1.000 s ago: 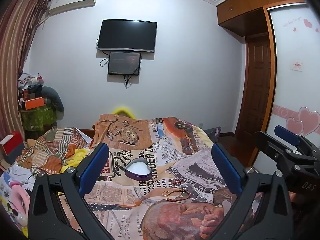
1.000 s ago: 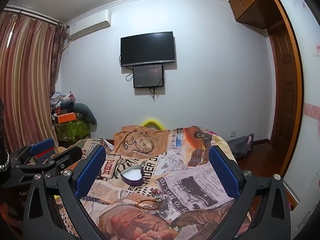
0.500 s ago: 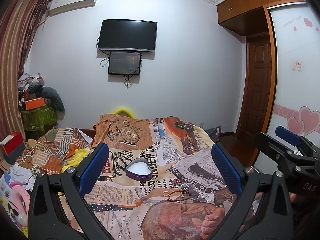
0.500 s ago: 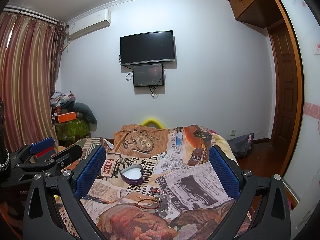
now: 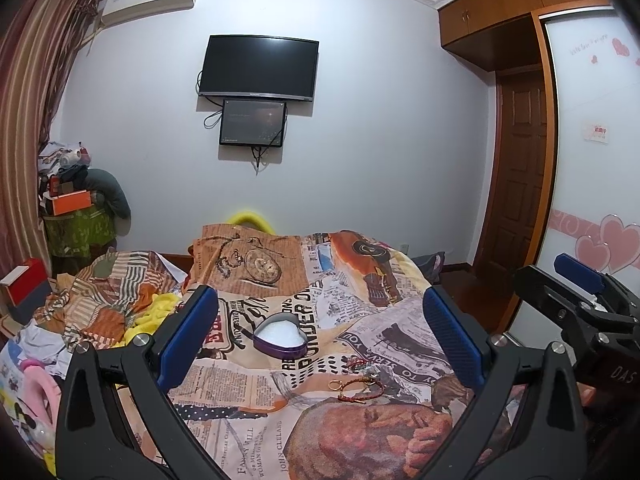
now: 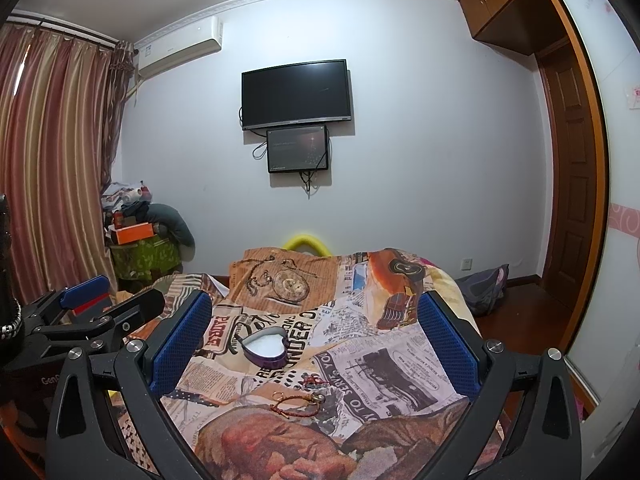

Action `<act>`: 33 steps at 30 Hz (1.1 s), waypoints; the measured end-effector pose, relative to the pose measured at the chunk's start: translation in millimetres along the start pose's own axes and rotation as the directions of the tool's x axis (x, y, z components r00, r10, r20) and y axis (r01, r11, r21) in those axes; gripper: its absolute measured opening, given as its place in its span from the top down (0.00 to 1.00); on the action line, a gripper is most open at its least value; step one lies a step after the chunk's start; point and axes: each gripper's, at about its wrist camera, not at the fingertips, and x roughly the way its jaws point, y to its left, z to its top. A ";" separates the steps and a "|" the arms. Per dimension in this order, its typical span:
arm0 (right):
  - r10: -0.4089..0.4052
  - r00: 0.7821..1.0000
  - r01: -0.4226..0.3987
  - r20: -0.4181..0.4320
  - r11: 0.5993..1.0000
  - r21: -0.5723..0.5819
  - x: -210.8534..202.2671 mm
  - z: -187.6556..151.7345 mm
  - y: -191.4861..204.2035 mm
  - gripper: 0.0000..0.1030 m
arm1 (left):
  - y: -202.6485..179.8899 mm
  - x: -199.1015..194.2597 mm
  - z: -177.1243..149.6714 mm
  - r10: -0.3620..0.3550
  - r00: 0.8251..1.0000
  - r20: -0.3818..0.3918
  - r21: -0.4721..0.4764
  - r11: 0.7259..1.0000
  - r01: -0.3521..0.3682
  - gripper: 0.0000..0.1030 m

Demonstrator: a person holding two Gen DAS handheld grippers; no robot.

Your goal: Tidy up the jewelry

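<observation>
Both grippers [image 5: 320, 336] [image 6: 314, 336] hang spread above the newsprint-patterned bedspread [image 5: 360, 280] facing a wall-mounted television [image 5: 259, 68].

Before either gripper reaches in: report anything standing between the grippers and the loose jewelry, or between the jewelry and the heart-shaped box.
Nothing visible does. Both the left gripper and right gripper hang open above the bedspread. The jewelry lies uncovered just in front of the open heart-shaped box, with only bare bedspread between them.
</observation>
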 end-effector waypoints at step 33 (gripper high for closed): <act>0.004 1.000 -0.004 -0.026 1.000 0.014 7.4 -7.8 -1.5 0.01 | -2.6 10.2 -1.9 -0.001 1.000 -0.016 0.003 1.000 0.001 0.00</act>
